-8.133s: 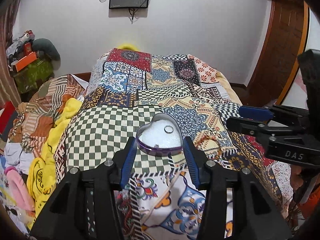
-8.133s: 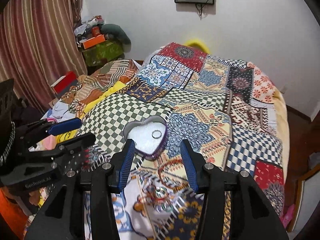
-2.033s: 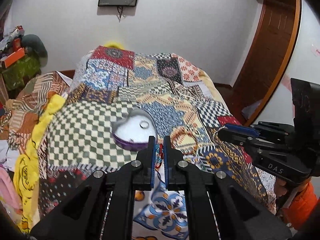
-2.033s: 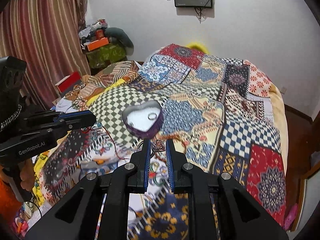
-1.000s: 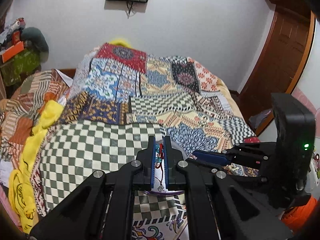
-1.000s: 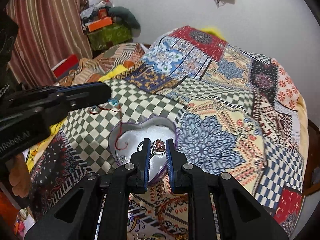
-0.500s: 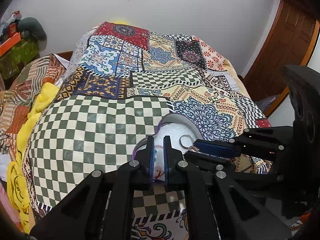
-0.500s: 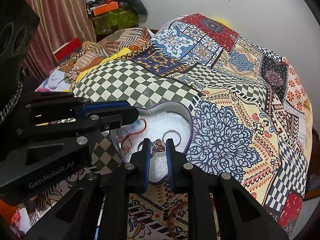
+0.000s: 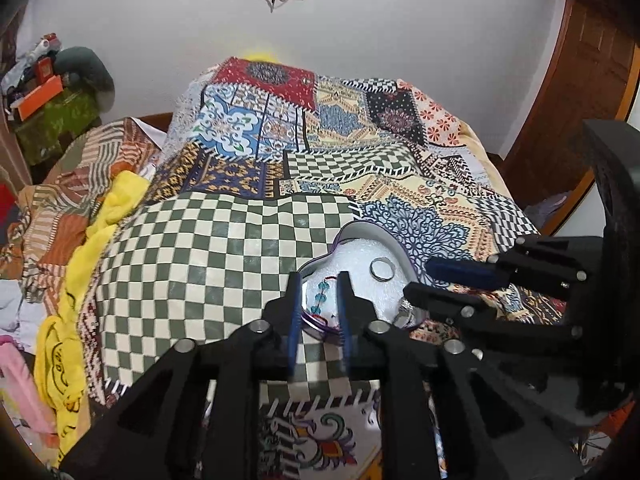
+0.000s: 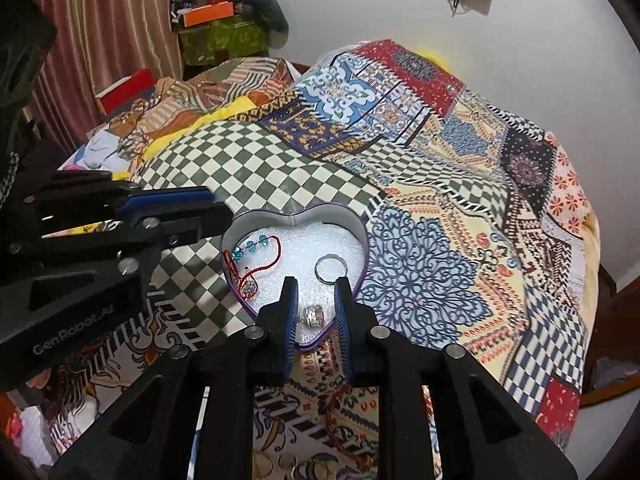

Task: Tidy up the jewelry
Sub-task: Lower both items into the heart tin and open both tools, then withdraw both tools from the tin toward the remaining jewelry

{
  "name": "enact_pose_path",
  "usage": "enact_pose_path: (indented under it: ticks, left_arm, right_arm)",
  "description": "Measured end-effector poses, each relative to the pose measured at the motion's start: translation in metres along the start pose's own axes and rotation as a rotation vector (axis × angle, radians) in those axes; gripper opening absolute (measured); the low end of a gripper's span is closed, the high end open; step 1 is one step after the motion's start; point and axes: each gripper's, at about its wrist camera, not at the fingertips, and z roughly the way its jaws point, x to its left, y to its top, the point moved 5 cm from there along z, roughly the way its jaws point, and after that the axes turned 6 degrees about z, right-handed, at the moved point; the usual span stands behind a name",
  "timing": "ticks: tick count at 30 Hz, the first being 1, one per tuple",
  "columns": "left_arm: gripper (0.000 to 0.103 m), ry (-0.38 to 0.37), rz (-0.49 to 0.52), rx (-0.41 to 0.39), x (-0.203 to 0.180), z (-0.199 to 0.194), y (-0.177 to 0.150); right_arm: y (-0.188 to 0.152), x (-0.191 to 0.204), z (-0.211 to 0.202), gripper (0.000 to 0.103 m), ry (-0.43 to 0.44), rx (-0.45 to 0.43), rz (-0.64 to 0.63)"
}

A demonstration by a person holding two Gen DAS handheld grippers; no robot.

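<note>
A heart-shaped tin (image 10: pixel 344 216) with a white foam lining sits on the patchwork bedspread; it also shows in the left wrist view (image 9: pixel 406 258). Inside lie a red cord bracelet with blue beads (image 10: pixel 252 254), a plain silver ring (image 10: pixel 330 268) and a stone-set ring (image 10: pixel 313 315). My right gripper (image 10: pixel 315 286) is open over the tin's near tip, the stone-set ring lying between its fingers. My left gripper (image 9: pixel 319 280) is open at the tin's left lobe, with the bracelet (image 9: pixel 322 294) lying between its fingers. Both grippers are empty.
More jewelry, a red cord (image 10: pixel 340 404) and some rings (image 10: pixel 288 464), lies on the bedspread in front of the tin. Piled clothes (image 9: pixel 64 280) line the bed's left side. A wooden door (image 9: pixel 576 92) stands at the right.
Both grippers have opened. The left has let the bracelet drop into the tin; the right has let the stone-set ring drop into it.
</note>
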Motion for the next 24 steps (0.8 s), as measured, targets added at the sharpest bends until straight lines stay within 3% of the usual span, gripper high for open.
enact_pose_path:
  ticks: [4,12,18,23,24]
  left_arm:
    - [0.037,0.024,0.007,-0.046,-0.005,-0.025,-0.001]
    - [0.050,0.039,0.010,-0.099,-0.024,-0.069,-0.008]
    - [0.065,0.047,0.017,-0.124,-0.044,-0.092,-0.017]
    - [0.089,0.060,0.003,-0.146,-0.060,-0.106,-0.027]
    - [0.090,0.062,-0.002,-0.151,-0.061,-0.108,-0.029]
  right_arm:
    - [0.000,-0.002,-0.020,0.026,-0.022,-0.041,0.008]
    - [-0.007,-0.007,-0.063,0.027,-0.043,-0.114,0.032]
    - [-0.019,-0.015,-0.096,0.027,-0.033,-0.168,0.081]
    - [-0.036,-0.025,-0.118,0.028,-0.054,-0.201,0.112]
    - [-0.039,-0.028,-0.121,0.028,-0.052,-0.204,0.120]
